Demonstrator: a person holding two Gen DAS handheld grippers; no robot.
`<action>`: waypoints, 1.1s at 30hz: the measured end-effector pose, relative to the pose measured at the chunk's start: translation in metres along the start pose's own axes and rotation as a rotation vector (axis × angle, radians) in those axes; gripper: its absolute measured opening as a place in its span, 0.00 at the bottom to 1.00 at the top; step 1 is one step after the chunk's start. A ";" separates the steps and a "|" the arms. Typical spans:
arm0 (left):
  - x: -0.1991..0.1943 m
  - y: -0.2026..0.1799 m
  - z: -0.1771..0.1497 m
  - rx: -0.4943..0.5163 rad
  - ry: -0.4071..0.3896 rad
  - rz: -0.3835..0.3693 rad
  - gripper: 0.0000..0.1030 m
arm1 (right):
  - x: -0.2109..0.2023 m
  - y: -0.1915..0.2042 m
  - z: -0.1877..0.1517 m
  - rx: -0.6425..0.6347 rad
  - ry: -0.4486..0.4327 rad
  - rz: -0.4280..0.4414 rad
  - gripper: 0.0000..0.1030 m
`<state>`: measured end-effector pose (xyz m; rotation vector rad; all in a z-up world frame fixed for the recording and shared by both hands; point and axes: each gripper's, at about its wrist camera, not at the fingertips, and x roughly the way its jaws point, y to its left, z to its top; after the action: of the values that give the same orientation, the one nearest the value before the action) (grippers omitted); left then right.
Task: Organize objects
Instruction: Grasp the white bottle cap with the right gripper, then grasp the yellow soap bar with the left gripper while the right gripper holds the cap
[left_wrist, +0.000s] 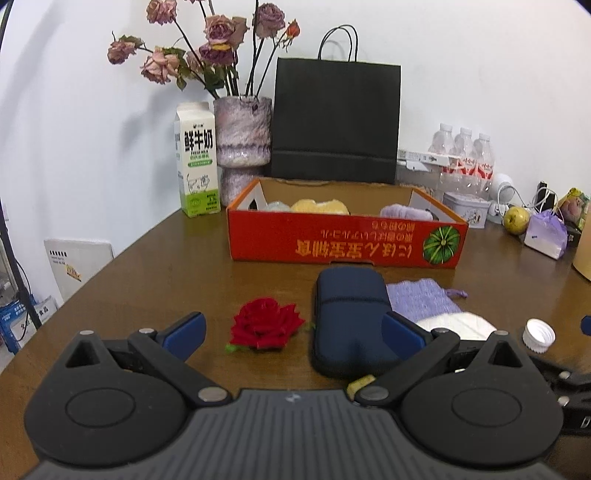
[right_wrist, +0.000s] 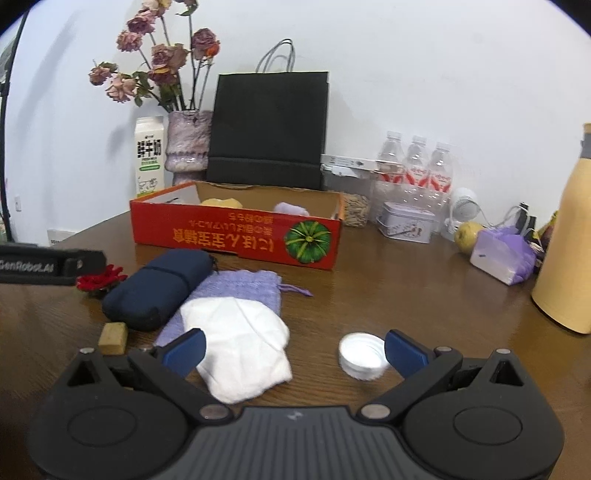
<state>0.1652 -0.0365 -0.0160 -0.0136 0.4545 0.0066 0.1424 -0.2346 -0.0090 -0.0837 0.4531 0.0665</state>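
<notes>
A red cardboard box lies at the back of the brown table, with yellow and purple soft items inside. In front of it lie a red rose, a navy case, a purple knitted pouch, a white cloth, a white cap and a small wooden block. My left gripper is open just above the rose and the case. My right gripper is open over the white cloth and the cap.
Behind the box stand a milk carton, a vase of dried roses and a black paper bag. To the right are water bottles, a tin, a pear, a purple pack and a tall yellow bottle.
</notes>
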 end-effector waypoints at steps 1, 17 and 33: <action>0.000 0.000 -0.002 -0.002 0.007 -0.001 1.00 | -0.001 -0.003 -0.001 0.003 0.005 -0.007 1.00; 0.004 0.001 -0.010 -0.009 0.037 0.026 1.00 | 0.045 -0.063 0.000 0.065 0.171 -0.025 0.84; 0.009 0.002 -0.013 -0.013 0.054 0.038 1.00 | 0.043 -0.053 0.009 0.024 0.060 -0.022 0.38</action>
<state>0.1675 -0.0350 -0.0312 -0.0177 0.5090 0.0465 0.1889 -0.2840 -0.0160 -0.0670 0.5124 0.0366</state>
